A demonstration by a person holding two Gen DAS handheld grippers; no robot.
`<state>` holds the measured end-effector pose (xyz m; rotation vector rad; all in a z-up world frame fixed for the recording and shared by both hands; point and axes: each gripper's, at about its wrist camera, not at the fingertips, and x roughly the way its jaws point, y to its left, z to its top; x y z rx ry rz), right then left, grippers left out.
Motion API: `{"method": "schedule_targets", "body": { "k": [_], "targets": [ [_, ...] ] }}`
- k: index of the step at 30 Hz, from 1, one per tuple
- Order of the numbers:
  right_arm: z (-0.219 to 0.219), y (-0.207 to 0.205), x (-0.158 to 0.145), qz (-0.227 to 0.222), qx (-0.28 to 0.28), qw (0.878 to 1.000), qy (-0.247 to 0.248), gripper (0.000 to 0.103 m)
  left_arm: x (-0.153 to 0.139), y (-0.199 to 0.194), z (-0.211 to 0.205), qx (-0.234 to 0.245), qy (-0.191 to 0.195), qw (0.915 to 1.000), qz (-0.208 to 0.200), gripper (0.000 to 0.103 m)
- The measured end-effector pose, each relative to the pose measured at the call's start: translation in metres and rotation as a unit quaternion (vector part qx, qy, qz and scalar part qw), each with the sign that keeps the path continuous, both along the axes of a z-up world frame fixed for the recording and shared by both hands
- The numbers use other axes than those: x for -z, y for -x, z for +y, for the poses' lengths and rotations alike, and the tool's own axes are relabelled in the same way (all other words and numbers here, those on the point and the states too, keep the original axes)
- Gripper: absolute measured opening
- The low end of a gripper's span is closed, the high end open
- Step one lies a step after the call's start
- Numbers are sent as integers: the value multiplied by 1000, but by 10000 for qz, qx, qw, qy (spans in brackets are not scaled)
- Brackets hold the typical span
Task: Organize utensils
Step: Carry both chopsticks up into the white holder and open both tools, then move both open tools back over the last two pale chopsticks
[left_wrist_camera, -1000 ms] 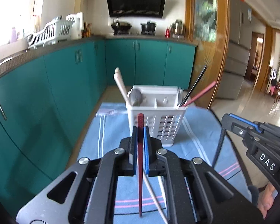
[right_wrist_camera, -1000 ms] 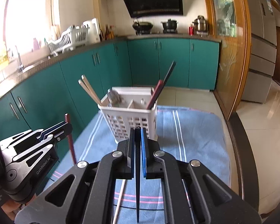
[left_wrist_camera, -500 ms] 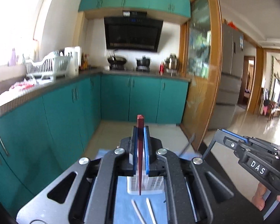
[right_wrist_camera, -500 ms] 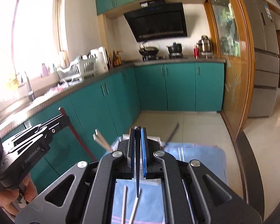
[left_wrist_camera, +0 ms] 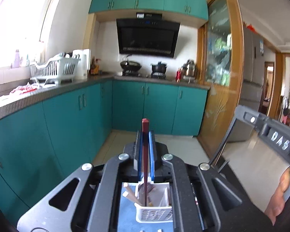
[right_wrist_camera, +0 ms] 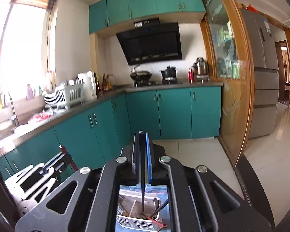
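My left gripper (left_wrist_camera: pixel 145 133) is shut on a dark red chopstick (left_wrist_camera: pixel 145 166) that hangs point down over the white slotted utensil basket (left_wrist_camera: pixel 154 213). A black chopstick (right_wrist_camera: pixel 142 174) is pinched in my shut right gripper (right_wrist_camera: pixel 142 135), its tip above the same basket (right_wrist_camera: pixel 137 222). Wooden chopsticks, a metal spoon (right_wrist_camera: pixel 156 203), a red chopstick (right_wrist_camera: pixel 154 221) and a black one stand or lie in the basket. The basket rests on a blue striped cloth (left_wrist_camera: pixel 125 208). Each gripper shows in the other's view: the right one (left_wrist_camera: pixel 268 131) and the left one (right_wrist_camera: pixel 54 160).
Teal cabinets (left_wrist_camera: pixel 67 119) run along the left and back under a grey counter with a white dish rack (left_wrist_camera: pixel 54 69). A stove with pots (right_wrist_camera: pixel 154 75), a range hood and a wooden-framed glass door (right_wrist_camera: pixel 228 77) stand ahead. A hand (left_wrist_camera: pixel 280 193) is at lower right.
Both grippers have risen with their chopsticks and moved forward over the basket. The basket has slid from the middle of each view down to the bottom, below the fingers.
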<state>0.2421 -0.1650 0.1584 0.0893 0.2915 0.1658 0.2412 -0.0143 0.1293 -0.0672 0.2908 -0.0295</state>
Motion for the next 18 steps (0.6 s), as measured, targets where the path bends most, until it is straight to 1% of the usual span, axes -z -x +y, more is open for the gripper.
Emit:
{"method": "schedule_targets", "body": {
  "k": [2,5,11,14,16,17,18],
  "targets": [
    [2,-12,19,233,20,9997,42,7,11,-4,0,-58,-95,9999,96,6],
    [4,-22,38,464,-11,9989,19,7,23,-4,2,-117,-155,9997,127,6],
    [12,-27,59,667,-97,9976,123,7,38,-9,2,-125,-192,9993,288,7],
    [11,-27,64,752,-101,9971,62,8,43,-10,3,-114,-172,9991,358,7],
    [10,-23,65,751,-86,9971,32,20,46,-8,3,-103,-144,9991,377,8],
    [9,-21,65,734,-82,9973,33,24,46,-8,4,-92,-125,9991,390,13],
    [8,-19,65,711,-84,9974,39,31,47,-7,4,-73,-104,9991,399,18]
  ]
}}
